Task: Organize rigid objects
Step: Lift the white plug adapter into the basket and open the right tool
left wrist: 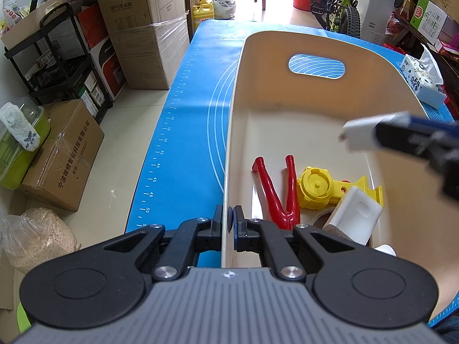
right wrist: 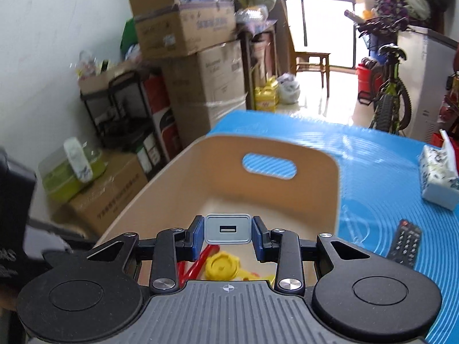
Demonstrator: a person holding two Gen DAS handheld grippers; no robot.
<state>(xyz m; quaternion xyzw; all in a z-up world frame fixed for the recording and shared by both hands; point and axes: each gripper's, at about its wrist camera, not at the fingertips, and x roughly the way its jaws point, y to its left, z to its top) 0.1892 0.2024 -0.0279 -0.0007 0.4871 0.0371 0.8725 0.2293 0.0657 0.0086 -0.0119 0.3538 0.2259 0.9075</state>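
Blue pads on the right gripper (right wrist: pixel 228 236) squeeze a small grey USB charger (right wrist: pixel 228 228) from both sides, and it hangs in the air above the cream bin (right wrist: pixel 178 169). The left gripper (left wrist: pixel 228 220) is pinched almost shut on the thin left wall of that bin, one finger outside and one inside. In the left wrist view the right gripper (left wrist: pixel 361 136) comes in from the right, over the bin, with the white charger (left wrist: pixel 373 129) at its tip. Down in the bin lie red plastic tongs (left wrist: pixel 279 190), a yellow toy (left wrist: pixel 318 187), a white block (left wrist: pixel 355 215) and a roll of tape (left wrist: pixel 322 219) partly under the block. The bin sits on a blue mat (right wrist: pixel 381 183). On the mat, to the right of the bin, are a black remote (right wrist: pixel 406 242) and a tissue pack (right wrist: pixel 439 175). Past the table stand cardboard boxes (left wrist: pixel 143 28), a black shelf (left wrist: pixel 57 57), yellow bottles (left wrist: pixel 203 11) and a green bike (left wrist: pixel 341 5).
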